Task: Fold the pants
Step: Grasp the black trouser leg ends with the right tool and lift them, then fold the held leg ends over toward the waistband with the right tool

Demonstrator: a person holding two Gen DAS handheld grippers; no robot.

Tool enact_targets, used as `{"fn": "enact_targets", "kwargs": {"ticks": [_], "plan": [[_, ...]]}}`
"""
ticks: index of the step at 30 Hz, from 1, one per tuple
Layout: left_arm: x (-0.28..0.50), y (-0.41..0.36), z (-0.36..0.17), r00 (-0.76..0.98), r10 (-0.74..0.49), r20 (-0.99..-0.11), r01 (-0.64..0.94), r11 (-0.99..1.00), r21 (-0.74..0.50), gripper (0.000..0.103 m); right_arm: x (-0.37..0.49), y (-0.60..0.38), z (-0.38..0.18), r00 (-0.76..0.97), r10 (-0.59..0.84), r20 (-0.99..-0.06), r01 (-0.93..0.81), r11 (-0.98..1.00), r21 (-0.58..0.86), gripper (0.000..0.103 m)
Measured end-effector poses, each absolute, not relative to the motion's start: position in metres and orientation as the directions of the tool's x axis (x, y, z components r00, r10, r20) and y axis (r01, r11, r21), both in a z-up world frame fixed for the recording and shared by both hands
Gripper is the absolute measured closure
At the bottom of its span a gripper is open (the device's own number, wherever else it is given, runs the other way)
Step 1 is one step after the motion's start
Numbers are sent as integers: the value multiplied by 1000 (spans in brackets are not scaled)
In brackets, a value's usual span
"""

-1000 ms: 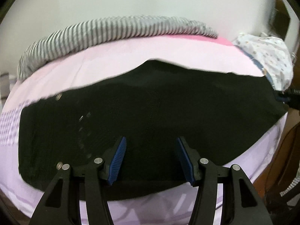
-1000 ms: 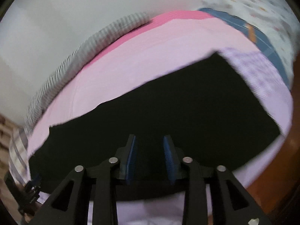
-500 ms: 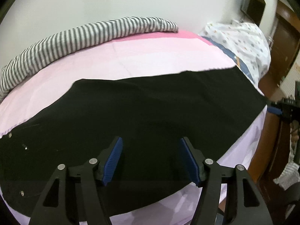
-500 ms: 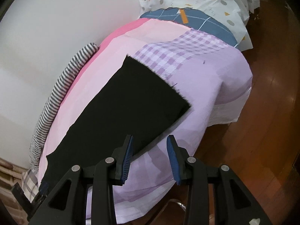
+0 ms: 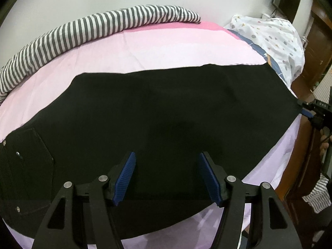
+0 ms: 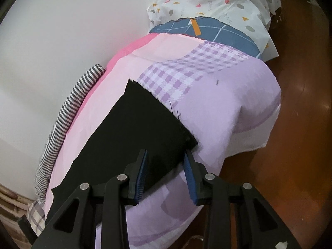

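The black pants lie flat across the bed. My left fingers and right fingers hover spread, holding nothing. Pinching the hem corner carelessly could catch the sheet too, dragging everything crooked.

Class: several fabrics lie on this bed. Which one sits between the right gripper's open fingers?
The black pants: their frayed hem corner lies between the right gripper fingers, unlike the striped cloth by the wall.
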State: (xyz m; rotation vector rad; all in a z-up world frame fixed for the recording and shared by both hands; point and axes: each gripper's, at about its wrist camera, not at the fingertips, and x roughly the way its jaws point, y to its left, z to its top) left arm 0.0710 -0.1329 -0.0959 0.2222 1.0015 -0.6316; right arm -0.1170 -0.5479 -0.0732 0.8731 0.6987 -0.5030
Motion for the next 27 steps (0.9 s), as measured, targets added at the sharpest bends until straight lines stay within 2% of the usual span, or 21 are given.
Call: {"fn": "enact_targets", "kwargs": {"ticks": [4,8,12,18,22,27], "plan": [[72,-135,-98,376,-383,-843,585,804,-105,39,-111,-556,-77,703,-90,-706,626,549,554,72],[69,-140,-97,377,-392,-839,604,791,-97,39,-111,-566,-84,727,-56,-684,609,513,605,87],[66,-147,-97,371,-397,-840,632,771,-85,39,-113,-572,-88,750,-19,-661,594,459,661,92],[69,-152,-107,365,-378,-851,632,771,-72,38,-110,-567,-67,800,6,-601,540,432,723,93],[70,-152,-107,374,-384,-844,636,768,-67,36,-92,-550,-40,824,45,-565,478,483,734,93],[77,-131,-96,358,-442,-823,600,784,-160,36,-53,-510,-10,830,133,-541,384,569,728,93]]}}
